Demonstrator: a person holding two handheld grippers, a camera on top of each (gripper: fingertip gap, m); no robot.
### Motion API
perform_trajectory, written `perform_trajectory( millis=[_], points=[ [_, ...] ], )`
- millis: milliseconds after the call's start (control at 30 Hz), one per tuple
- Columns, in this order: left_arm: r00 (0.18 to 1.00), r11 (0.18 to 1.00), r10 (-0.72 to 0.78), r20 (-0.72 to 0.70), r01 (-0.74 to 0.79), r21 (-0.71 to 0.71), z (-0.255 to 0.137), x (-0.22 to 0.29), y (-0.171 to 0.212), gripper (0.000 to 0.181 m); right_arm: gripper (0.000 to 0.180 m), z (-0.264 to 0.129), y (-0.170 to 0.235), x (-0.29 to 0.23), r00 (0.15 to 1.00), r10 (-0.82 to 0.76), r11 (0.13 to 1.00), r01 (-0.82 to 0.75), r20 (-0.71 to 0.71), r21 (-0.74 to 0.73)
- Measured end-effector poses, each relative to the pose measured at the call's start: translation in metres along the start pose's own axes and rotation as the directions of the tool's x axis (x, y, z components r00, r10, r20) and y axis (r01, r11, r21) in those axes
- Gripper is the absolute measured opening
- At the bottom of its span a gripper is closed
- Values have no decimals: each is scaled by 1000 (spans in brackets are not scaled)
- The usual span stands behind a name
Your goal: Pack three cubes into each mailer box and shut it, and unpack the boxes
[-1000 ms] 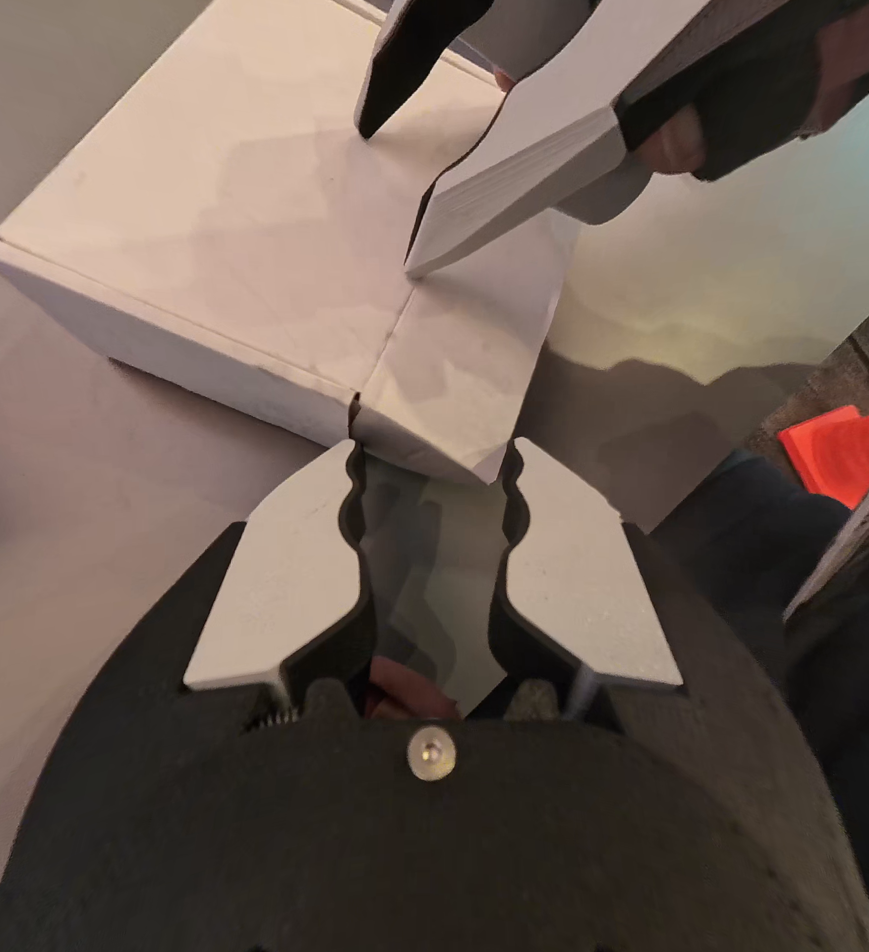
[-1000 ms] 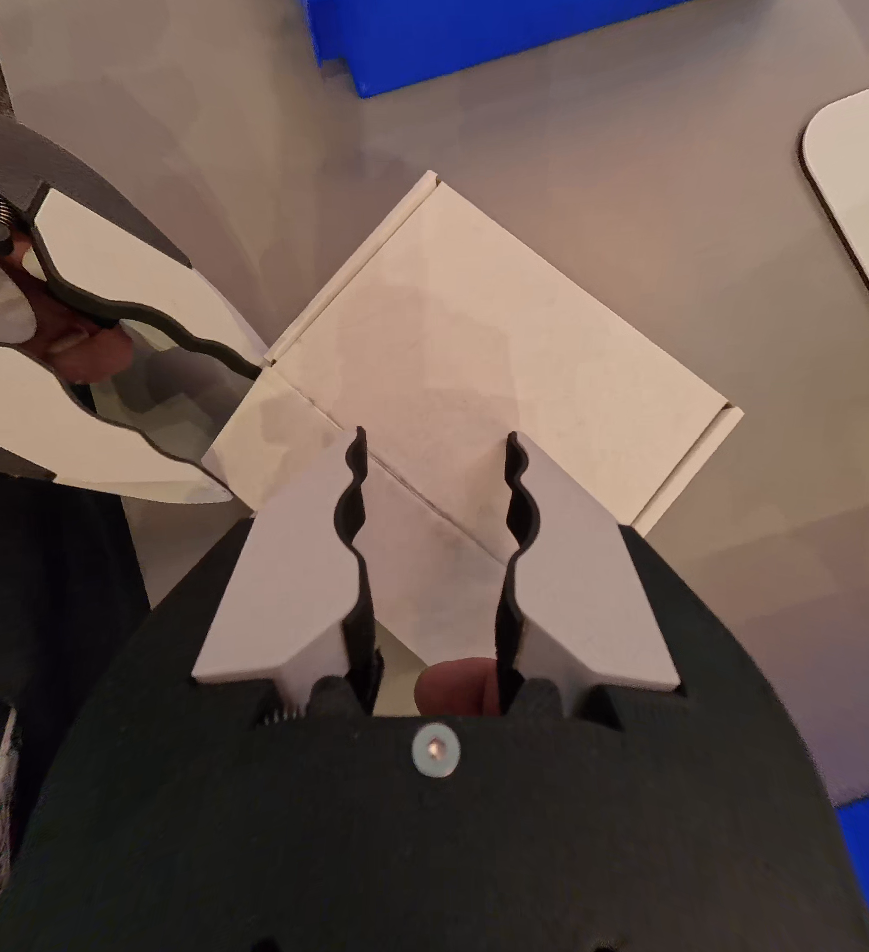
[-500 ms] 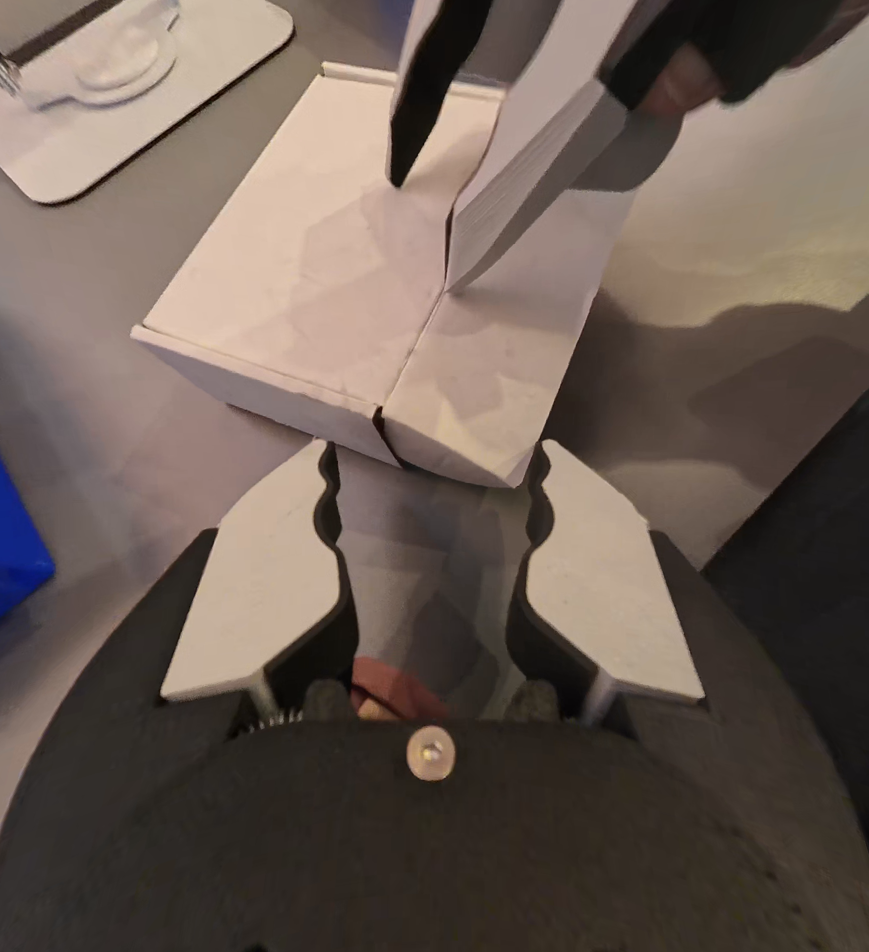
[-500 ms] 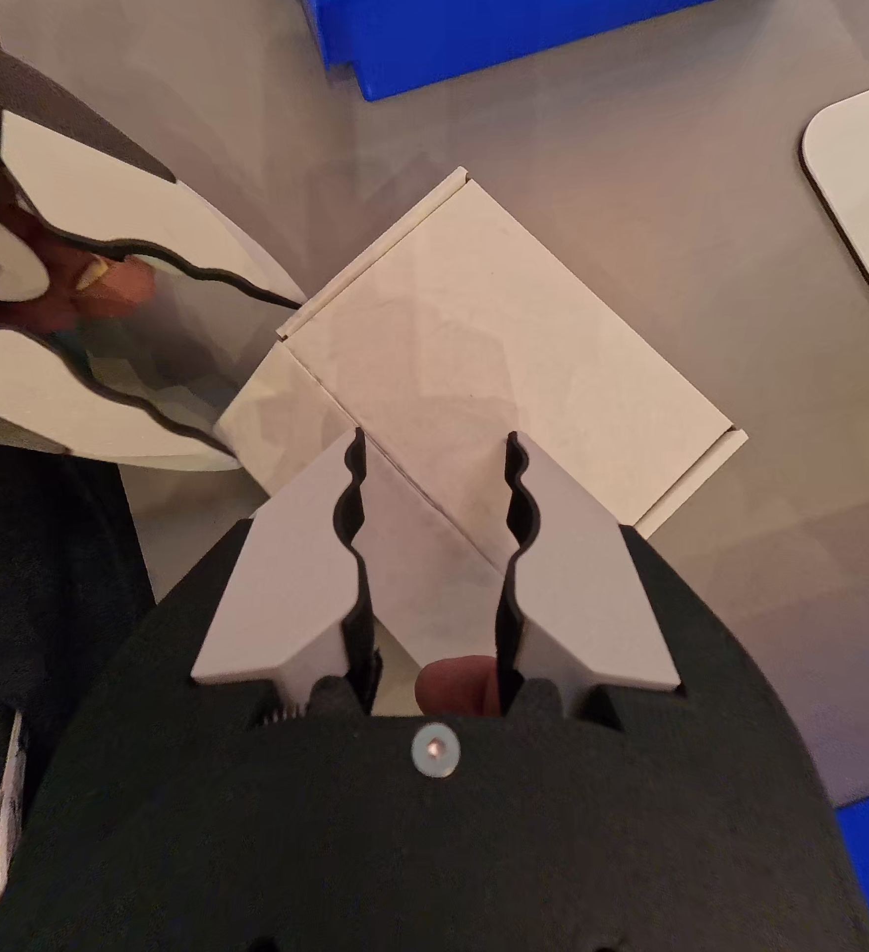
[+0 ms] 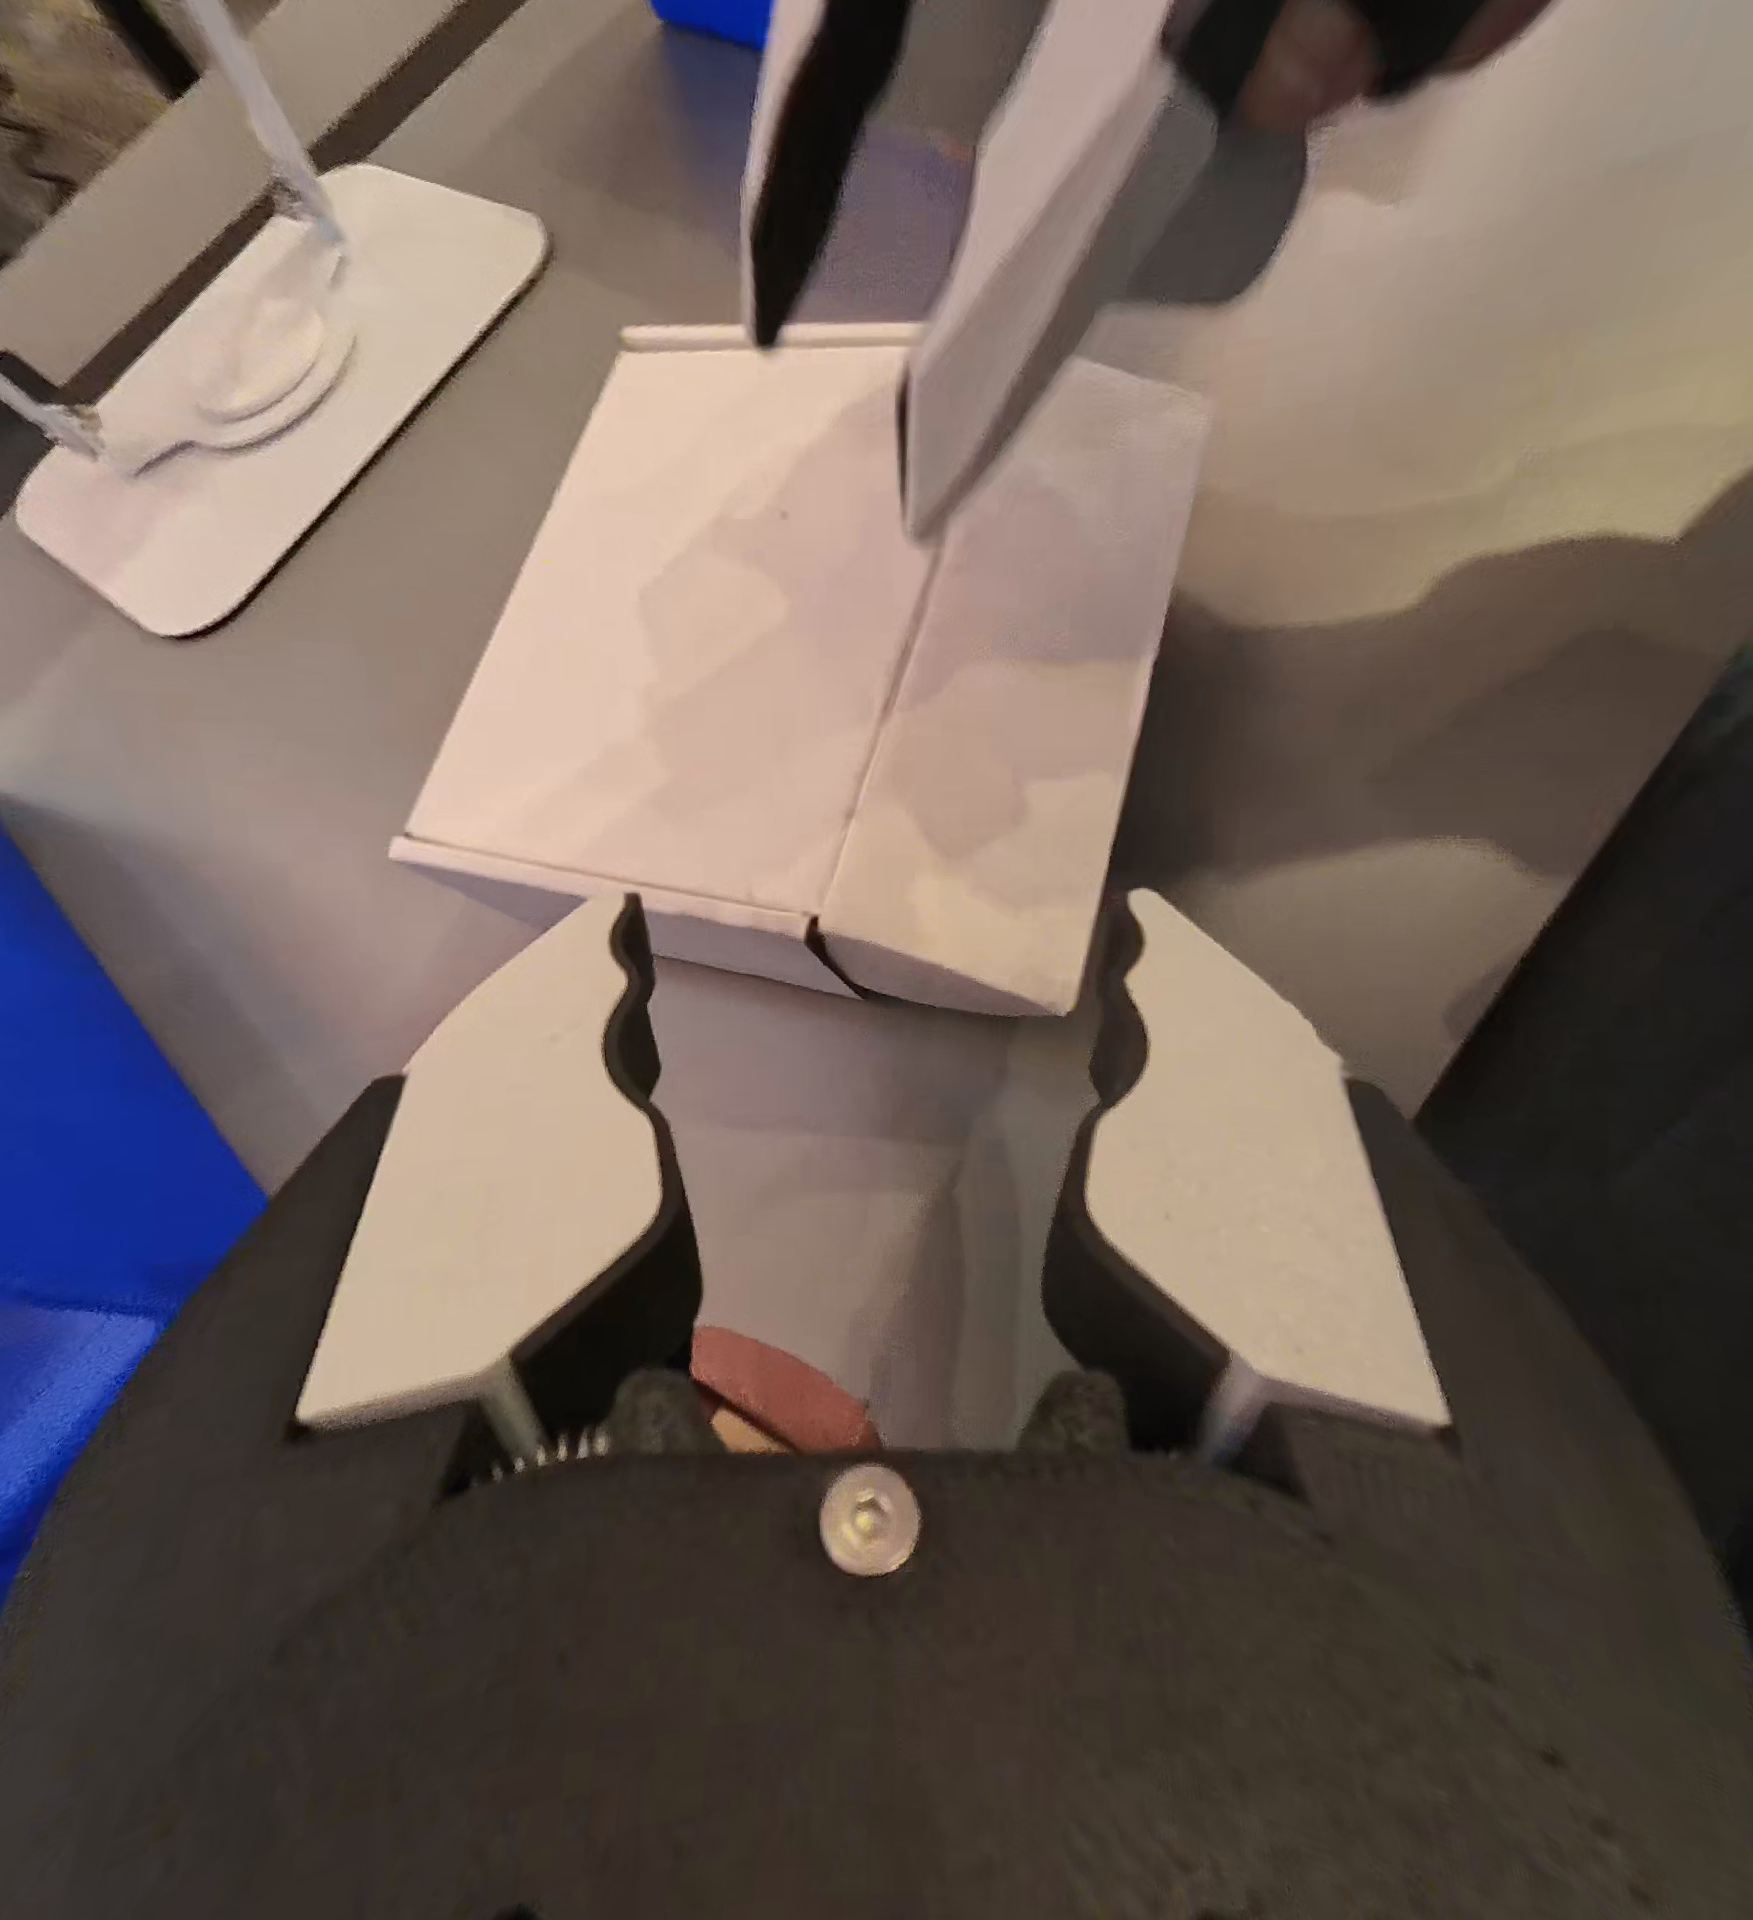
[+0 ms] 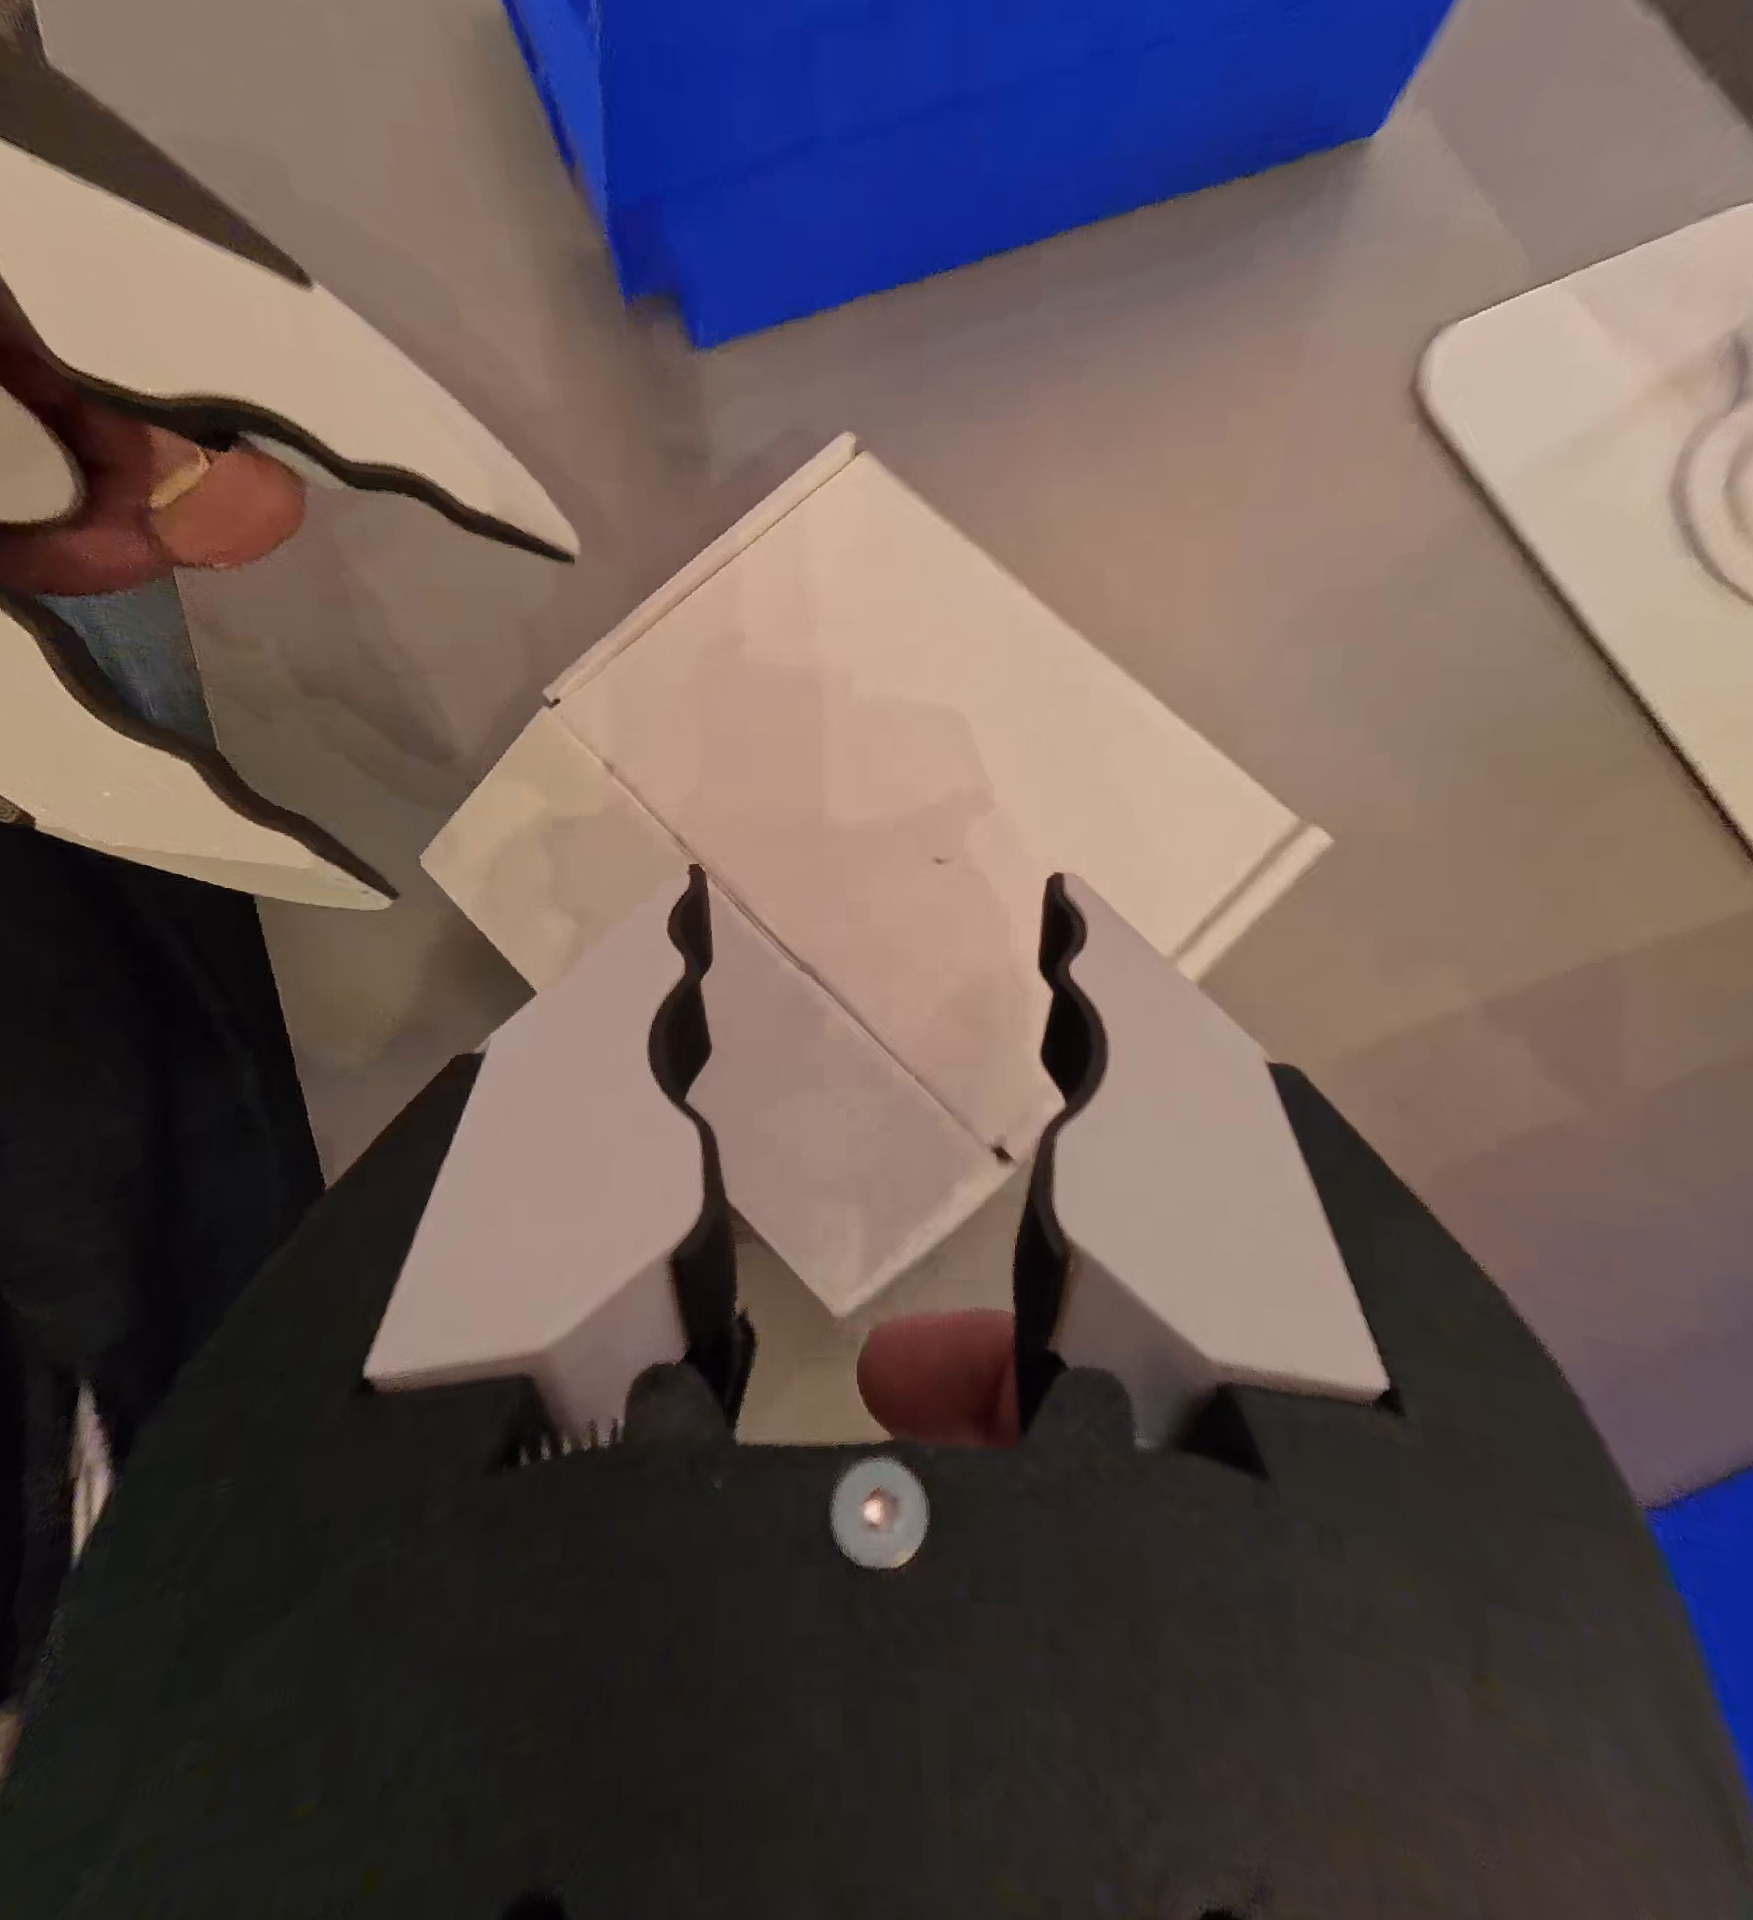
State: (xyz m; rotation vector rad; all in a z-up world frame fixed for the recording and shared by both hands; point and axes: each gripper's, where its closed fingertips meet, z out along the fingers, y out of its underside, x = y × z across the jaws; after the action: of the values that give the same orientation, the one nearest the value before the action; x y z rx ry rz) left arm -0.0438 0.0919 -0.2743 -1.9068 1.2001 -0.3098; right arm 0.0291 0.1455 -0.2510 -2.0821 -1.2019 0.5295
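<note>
**Closed mailer box awaits the next move between two parted grippers**

A white mailer box [image 5: 789,665] is seen lying flat on the grey tabletop [image 5: 259,748], near the edge where the person stands, its lid down and its front flap folded over. The left hand-held gripper [image 5: 872,925] is held just short of the box's near corner, its jaws spread wide and nothing between them. The right hand-held gripper [image 6: 877,904] is poised above the box's flap side, its jaws likewise parted and empty; whether its fingertips touch the cardboard cannot be told. No cubes are to be seen, so what the box contains cannot be known.

Toward the far side of the tabletop, a blue bin [image 6: 955,135] is seen beyond the box, and a white stand base [image 5: 280,416] sits well apart from it toward a far corner.

The step in hand is judged to be the shutting or the reopening of this box; which of the two cannot be settled from the flap's position alone. If the lid is to be secured, the flap would need to be pressed home along the front wall while the box is steadied at its corner. If it is to be unpacked, the flap edge would have to be pinched and lifted, with the body held down so that it is not dragged across the tabletop.
</note>
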Motion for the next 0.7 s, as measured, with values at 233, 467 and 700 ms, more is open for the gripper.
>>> perform_trajectory(
  millis=[233, 467, 700],
  points=[
    [997, 999, 51, -49, -51, -1, 2, -12, -8, 81, 70, -35, 48, 24, 988, 147, 989, -147, -49, -2],
    [989, 993, 73, -130, -84, -84, 25, -13, 6, 81, 67, -3, 81, 5, 983, 179, 982, -176, 47, -66],
    [989, 993, 80, -122, -90, -81, 28, -16, 5, 81, 58, 3, 81, -4, 967, 217, 975, -209, 134, -71]
  ],
)
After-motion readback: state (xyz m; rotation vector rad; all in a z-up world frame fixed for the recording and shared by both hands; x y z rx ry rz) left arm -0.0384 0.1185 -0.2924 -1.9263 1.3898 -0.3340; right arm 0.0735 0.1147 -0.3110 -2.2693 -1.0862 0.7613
